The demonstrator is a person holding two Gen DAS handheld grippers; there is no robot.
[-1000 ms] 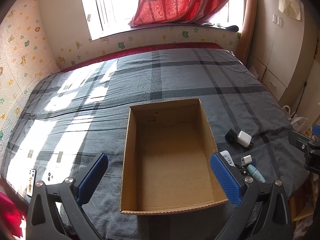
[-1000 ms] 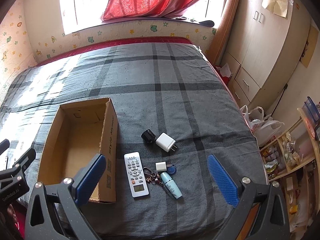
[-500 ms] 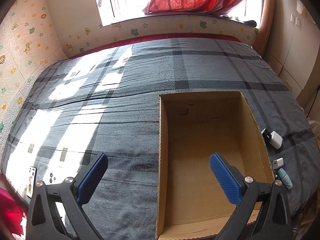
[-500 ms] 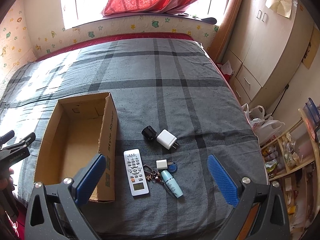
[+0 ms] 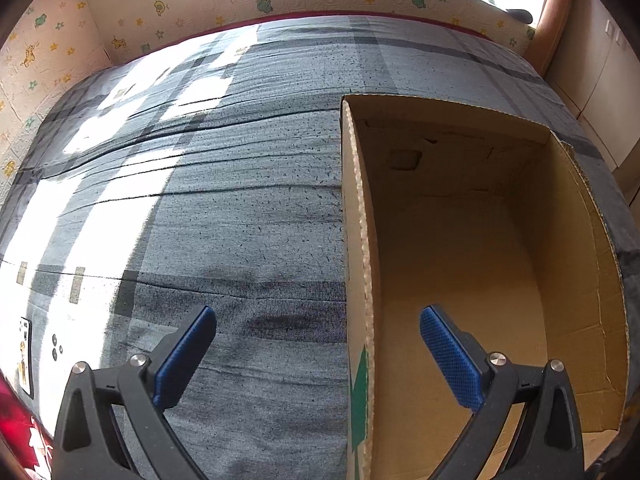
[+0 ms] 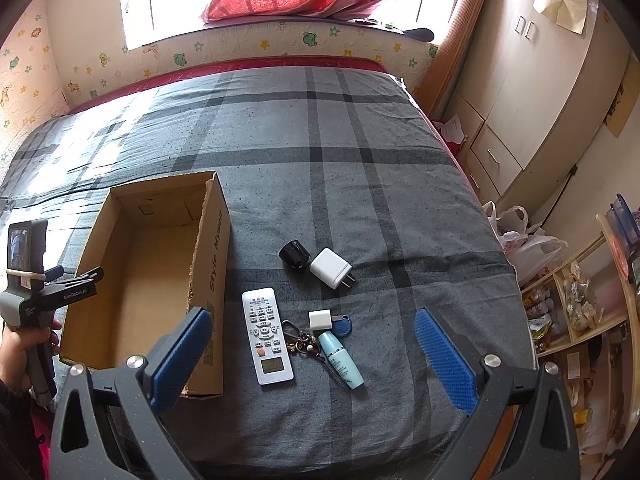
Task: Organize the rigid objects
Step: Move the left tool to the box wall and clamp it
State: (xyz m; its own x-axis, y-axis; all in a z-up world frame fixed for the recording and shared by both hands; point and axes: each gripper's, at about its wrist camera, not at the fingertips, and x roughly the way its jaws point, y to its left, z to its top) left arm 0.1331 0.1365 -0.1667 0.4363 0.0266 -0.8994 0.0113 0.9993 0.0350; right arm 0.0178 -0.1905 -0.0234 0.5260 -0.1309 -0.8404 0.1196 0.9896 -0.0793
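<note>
On plaid bedspread (image 6: 360, 184): corrugated cardboard box (image 6: 216, 256) empty; flat white remote (image 6: 267, 335) beside

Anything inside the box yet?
No. The box shows only bare cardboard floor in both views. Its near right corner is hidden behind the right gripper's finger. The remote lies outside it.

Left wrist camera sitting low and close, facing along the cardboard box (image 5: 460, 240) wall toward the window end; right wrist camera hanging higher, looking down the bed (image 6: 340, 160); both sharing box, bedspread and papered wall.
</note>
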